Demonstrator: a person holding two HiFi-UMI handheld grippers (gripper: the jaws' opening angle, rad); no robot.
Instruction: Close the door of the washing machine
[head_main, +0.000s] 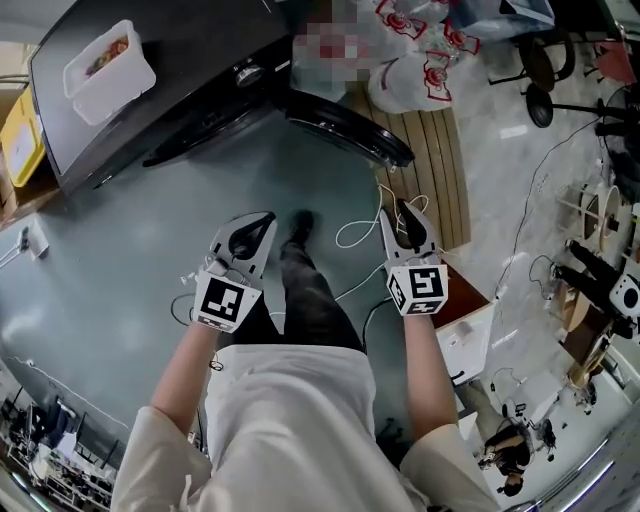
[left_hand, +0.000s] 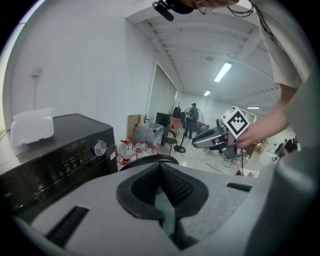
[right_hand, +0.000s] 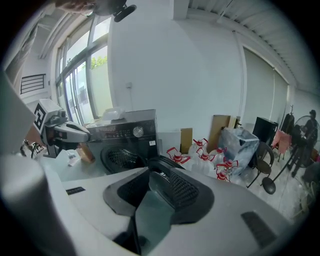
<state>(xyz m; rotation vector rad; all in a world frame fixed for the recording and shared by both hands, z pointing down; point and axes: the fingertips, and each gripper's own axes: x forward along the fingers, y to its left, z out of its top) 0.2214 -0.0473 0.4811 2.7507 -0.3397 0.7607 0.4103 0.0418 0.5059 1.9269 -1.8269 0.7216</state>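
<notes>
The black washing machine (head_main: 150, 90) stands at the top left of the head view, and its round door (head_main: 350, 130) hangs swung open to the right. My left gripper (head_main: 268, 218) and right gripper (head_main: 392, 208) hover side by side over the grey-green floor, short of the door and touching nothing. The left gripper view shows the control panel (left_hand: 55, 150) and the door rim (left_hand: 150, 160) just past my left gripper (left_hand: 161, 170), whose jaws stand slightly apart. In the right gripper view the drum opening (right_hand: 122, 160) and door (right_hand: 167, 162) lie beyond my right gripper (right_hand: 159, 176), which is part open and empty.
A white plastic box (head_main: 108, 70) sits on top of the machine. Water jugs with red handles (head_main: 420, 60) and a slatted wooden platform (head_main: 435, 160) lie right of the door. White cables (head_main: 360, 235) trail across the floor by my shoe (head_main: 300, 225). A chair (head_main: 545, 70) stands at the back right.
</notes>
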